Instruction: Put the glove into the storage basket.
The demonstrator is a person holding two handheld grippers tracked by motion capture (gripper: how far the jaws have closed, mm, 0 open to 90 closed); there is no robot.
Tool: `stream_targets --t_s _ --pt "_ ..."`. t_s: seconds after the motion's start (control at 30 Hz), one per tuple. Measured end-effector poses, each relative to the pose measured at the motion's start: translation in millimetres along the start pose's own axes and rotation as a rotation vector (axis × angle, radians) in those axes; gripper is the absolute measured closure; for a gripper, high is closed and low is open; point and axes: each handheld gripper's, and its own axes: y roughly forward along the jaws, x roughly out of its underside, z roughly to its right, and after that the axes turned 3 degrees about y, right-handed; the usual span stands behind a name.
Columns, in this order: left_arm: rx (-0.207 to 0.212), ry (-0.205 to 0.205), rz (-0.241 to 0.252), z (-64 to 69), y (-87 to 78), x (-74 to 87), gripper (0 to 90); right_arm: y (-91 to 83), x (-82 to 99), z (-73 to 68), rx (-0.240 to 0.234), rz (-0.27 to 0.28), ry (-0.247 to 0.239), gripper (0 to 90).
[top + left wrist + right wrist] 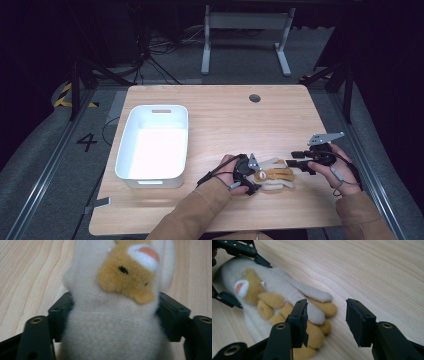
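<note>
A cream and tan plush toy lies on the wooden table near the front edge. My left gripper holds its left end; in the left gripper view the two black pads press into the fluffy body of the toy from both sides. My right gripper is at the toy's right end with its jaws open. In the right gripper view, the right gripper has one jaw over the toy's tan limbs, and bare table shows in the gap.
A white plastic bin stands on the left half of the table. A round cable hole sits near the table's far edge. The person's sleeves come in from the bottom.
</note>
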Motion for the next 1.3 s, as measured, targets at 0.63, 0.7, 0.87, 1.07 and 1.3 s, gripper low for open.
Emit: stream_targets --t_s 0.63,0.7,0.87,1.07,1.3 --pt "-0.024 -0.042 0.013 3.4 -5.2 2.0 69.4 -2.8 -0.3 0.1 0.007 0.014 0.004 53.6" --pt "-0.025 -0.046 0.018 3.3 -5.1 2.3 70.0 -3.0 -0.3 0.4 0.007 0.016 0.004 53.5" --pt "-0.011 -0.075 0.022 1.1 -5.8 2.6 70.5 -4.6 0.0 2.3 0.006 0.026 0.006 53.5" --pt "-0.002 -0.095 0.023 -0.1 -6.2 2.9 70.8 -5.9 0.7 3.9 0.014 0.028 0.015 54.0" --pt "0.004 -0.111 0.026 -0.2 -6.6 3.6 70.8 -7.0 0.3 3.7 0.011 0.034 0.019 54.0"
